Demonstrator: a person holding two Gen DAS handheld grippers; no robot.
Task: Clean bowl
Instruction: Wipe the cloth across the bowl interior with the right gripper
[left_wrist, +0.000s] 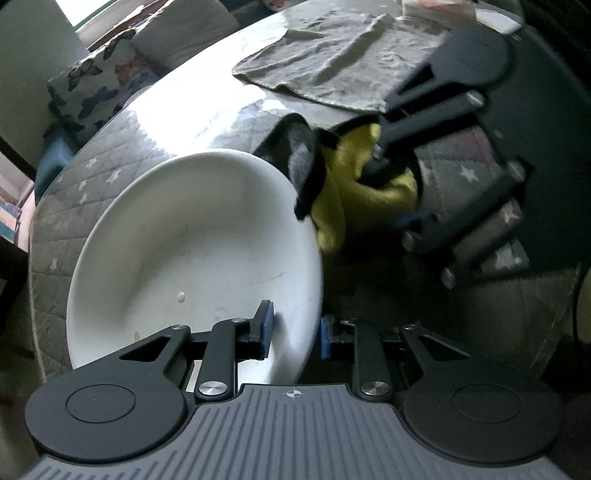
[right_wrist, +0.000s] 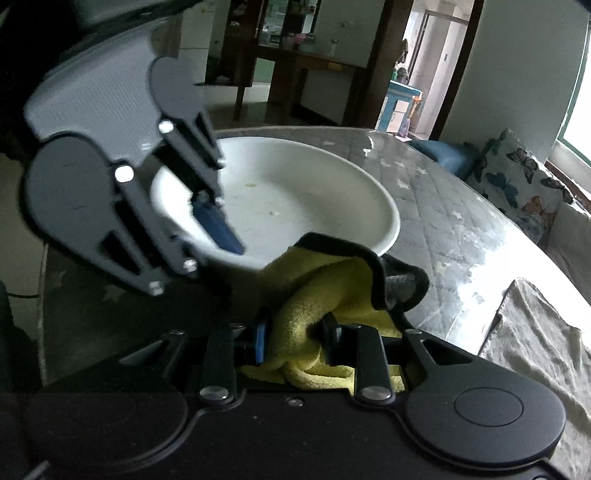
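A wide white bowl (left_wrist: 192, 251) (right_wrist: 295, 195) rests tilted on the round table, with a few small crumbs and faint streaks inside. My left gripper (left_wrist: 293, 334) (right_wrist: 218, 229) is shut on its near rim, one blue pad inside the bowl and one outside. My right gripper (right_wrist: 297, 341) (left_wrist: 376, 162) is shut on a bunched yellow cloth with a dark grey edge (right_wrist: 325, 291) (left_wrist: 354, 195). The cloth hangs just outside the bowl's rim, beside it, and touches or nearly touches the rim.
A crumpled grey towel (left_wrist: 332, 55) (right_wrist: 535, 350) lies on the quilted grey table cover (left_wrist: 122, 147) (right_wrist: 443, 206) beyond the bowl. Butterfly-print cushions (right_wrist: 517, 177) sit past the table edge. A wooden table and a doorway stand in the background.
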